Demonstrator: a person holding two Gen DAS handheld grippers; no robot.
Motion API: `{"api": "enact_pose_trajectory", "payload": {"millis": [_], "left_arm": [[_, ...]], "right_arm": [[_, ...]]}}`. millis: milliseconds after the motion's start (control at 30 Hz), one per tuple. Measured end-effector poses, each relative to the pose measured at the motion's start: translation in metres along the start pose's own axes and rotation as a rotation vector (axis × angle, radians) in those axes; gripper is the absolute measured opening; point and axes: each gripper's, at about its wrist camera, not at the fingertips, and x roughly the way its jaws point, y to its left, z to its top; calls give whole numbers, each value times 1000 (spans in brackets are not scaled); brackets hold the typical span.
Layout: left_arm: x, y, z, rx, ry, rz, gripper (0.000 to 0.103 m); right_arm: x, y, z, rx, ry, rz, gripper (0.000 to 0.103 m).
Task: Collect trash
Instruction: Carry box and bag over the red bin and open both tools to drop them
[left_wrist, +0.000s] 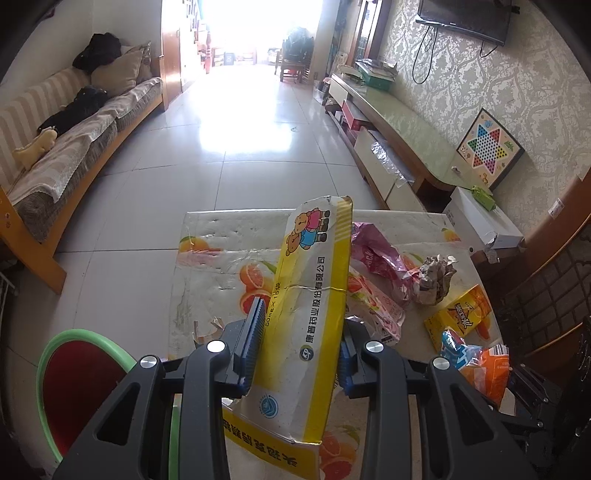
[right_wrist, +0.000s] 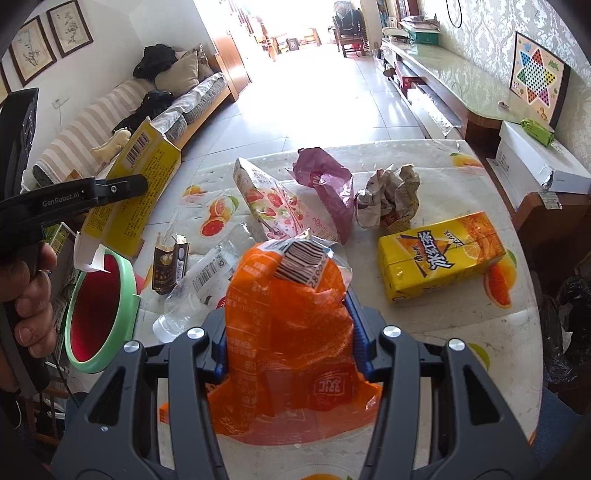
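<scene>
My left gripper (left_wrist: 301, 336) is shut on a long yellow and white medicine box (left_wrist: 314, 295) with cartoon bears, held tilted above the table. The same box (right_wrist: 136, 177) shows at the left of the right wrist view, over the bin. My right gripper (right_wrist: 290, 332) is shut on a crumpled orange plastic bag (right_wrist: 291, 325) with a barcode label, lifted off the table. A green-rimmed bin with a red liner (right_wrist: 99, 306) stands at the table's left edge, also in the left wrist view (left_wrist: 48, 369).
The fruit-print table (right_wrist: 443, 332) holds a yellow tea carton (right_wrist: 439, 254), crumpled paper (right_wrist: 388, 199), a pink bag (right_wrist: 328, 184), a strawberry carton (right_wrist: 273, 203), a clear bottle (right_wrist: 203, 280) and a small brown carton (right_wrist: 170, 262). A hand (right_wrist: 26, 291) grips the left handle.
</scene>
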Motion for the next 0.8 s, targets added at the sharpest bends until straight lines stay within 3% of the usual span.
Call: {"api": "enact_pose_trajectory", "payload": {"millis": [433,800], "left_arm": [[-93,26,-49,-85,-92,21,32],[-124,74,-78,-178,-122,85,32]], "right_arm": [[-76,33,9,-108,-124,-26,49],[-86,88,18,-206,-157,28,49]]}}
